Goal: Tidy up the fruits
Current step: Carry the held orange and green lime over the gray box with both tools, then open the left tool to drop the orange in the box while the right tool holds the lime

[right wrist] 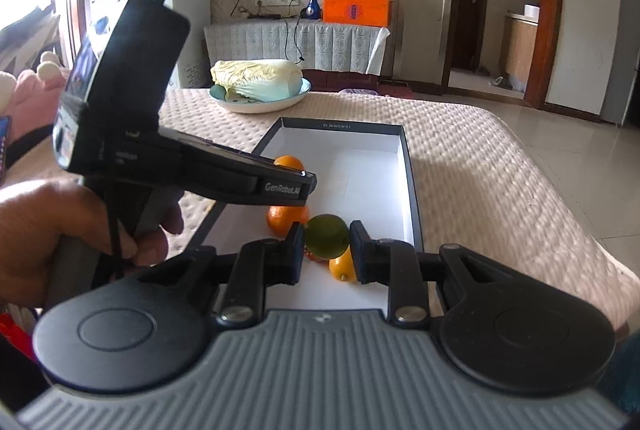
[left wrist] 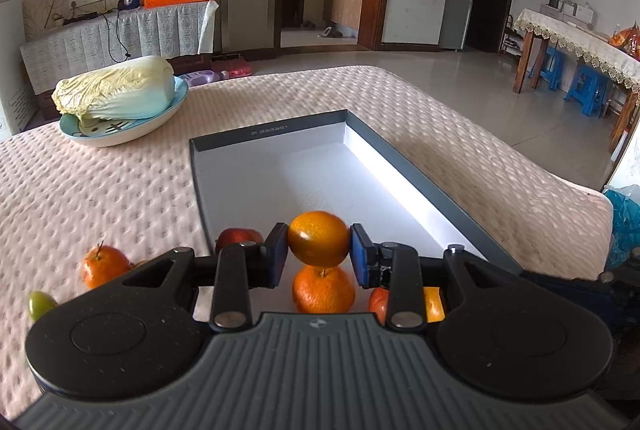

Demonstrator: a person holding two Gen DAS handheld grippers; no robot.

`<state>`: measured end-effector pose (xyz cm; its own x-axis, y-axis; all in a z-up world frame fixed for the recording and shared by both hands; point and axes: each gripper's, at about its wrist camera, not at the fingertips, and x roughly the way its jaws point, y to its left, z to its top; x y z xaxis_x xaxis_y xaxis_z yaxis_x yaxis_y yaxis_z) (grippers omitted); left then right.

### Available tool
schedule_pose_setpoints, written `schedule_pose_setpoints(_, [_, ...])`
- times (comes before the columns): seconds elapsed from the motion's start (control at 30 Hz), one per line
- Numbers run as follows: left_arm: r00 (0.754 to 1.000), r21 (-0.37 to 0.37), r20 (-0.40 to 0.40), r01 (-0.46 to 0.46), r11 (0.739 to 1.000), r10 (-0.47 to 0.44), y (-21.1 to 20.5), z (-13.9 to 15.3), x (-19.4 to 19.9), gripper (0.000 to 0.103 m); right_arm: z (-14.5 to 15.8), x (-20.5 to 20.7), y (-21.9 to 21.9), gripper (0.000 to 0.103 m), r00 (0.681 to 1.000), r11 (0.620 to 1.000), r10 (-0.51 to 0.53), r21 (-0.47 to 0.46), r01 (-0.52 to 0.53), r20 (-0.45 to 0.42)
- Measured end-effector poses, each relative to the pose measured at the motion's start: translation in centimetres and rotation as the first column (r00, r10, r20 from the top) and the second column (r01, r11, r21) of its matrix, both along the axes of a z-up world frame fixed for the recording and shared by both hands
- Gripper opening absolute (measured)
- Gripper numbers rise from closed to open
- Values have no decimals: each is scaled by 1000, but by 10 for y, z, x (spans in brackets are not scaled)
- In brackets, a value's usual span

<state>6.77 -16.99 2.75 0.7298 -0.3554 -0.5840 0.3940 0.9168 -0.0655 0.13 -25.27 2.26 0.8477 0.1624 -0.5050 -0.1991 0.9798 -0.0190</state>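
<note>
My left gripper (left wrist: 319,254) is shut on a smooth orange (left wrist: 319,239) and holds it above the near end of the dark box (left wrist: 264,134) with a white floor. Under it in the box lies a dimpled orange (left wrist: 323,290). My right gripper (right wrist: 326,250) is shut on a green fruit (right wrist: 327,236), also over the box (right wrist: 412,190). A small yellow-orange fruit (right wrist: 342,266) and an orange (right wrist: 282,220) lie in the box below. The left gripper's body (right wrist: 192,166) with its orange (right wrist: 289,163) shows in the right wrist view.
On the quilted cover left of the box lie a red apple (left wrist: 236,236), a stemmed orange (left wrist: 105,266) and a green fruit (left wrist: 40,304). A cabbage (left wrist: 120,90) sits in a blue-rimmed bowl (left wrist: 120,132) at the far left. The bed's edge drops off on the right.
</note>
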Motion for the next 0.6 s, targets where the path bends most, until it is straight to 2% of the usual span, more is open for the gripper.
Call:
schedule_pose_setpoints(0.2, [1000,-9,-16,-3,1000,2,-7,0,15,38,-1,-6,4,27,1000,1000,20,16,-20,-10])
schedule_pose_setpoints(0.6, [1000,28,-13,5,1000,-5,-26,-1,30,38,1,-12,2,27,1000,999,20,32,-19,-13])
